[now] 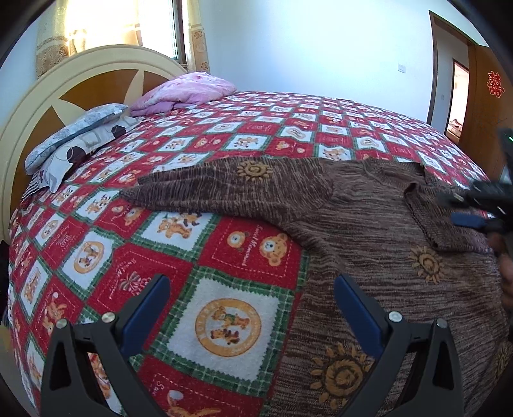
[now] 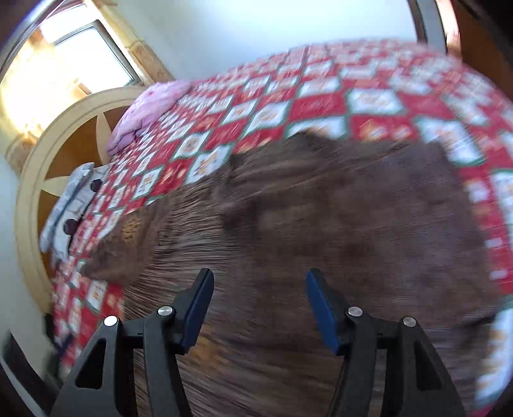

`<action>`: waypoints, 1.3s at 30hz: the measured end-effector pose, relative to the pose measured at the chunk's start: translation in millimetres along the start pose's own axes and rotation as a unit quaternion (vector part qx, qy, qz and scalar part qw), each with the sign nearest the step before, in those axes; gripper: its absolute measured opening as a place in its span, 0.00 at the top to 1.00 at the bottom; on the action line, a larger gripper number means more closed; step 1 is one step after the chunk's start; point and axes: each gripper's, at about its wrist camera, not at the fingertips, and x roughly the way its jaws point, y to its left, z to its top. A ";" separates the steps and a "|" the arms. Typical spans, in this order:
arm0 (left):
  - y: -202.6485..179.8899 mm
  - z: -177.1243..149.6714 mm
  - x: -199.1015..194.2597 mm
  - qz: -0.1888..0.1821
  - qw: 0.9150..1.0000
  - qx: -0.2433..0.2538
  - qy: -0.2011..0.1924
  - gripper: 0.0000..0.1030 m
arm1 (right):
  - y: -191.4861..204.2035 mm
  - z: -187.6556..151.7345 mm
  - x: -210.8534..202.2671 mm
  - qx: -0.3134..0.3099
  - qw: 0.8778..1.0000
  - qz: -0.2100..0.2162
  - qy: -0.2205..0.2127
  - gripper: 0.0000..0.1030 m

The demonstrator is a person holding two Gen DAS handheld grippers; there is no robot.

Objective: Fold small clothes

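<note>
Two claws show at the bottom of their views, both with black arms and blue pads. The left claw stands wide apart at the bottom of the left wrist view, holding nothing, one finger over the quilt and the other over the sweater. The right claw is also spread, at a medium gap, empty above the sweater in a view blurred by motion. It appears again at the right edge of the left wrist view, dark and smeared, just beside a turned-over flap of knit.

The sweater is brown, ribbed and streaky, with orange sun shapes stitched on it. It lies flat on the bed, filling the lower right of the left wrist view, one sleeve stretching toward the middle left. The quilt beneath is a soft patchwork of red and white squares with green plaid borders and bear pictures.

Farther back, at the upper left, lie a grey patterned pillow and a crumpled pink blanket, against a rounded cream and brown wooden headboard. A curtained window glows behind; a wooden door stands at the upper right.
</note>
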 end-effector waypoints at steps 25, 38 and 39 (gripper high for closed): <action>-156.0 63.3 65.1 -0.091 0.988 0.107 0.068 0.30 | -149.5 -44.1 -42.4 0.056 0.997 -0.007 -0.049 0.68; -187.1 74.3 100.4 -0.138 0.984 0.086 0.070 0.89 | -151.3 -43.7 -42.0 0.073 0.995 0.017 -0.059 0.61; -194.2 73.5 101.3 -0.127 0.984 0.106 0.067 0.90 | -152.1 -44.6 -43.9 0.073 0.995 0.015 -0.063 0.61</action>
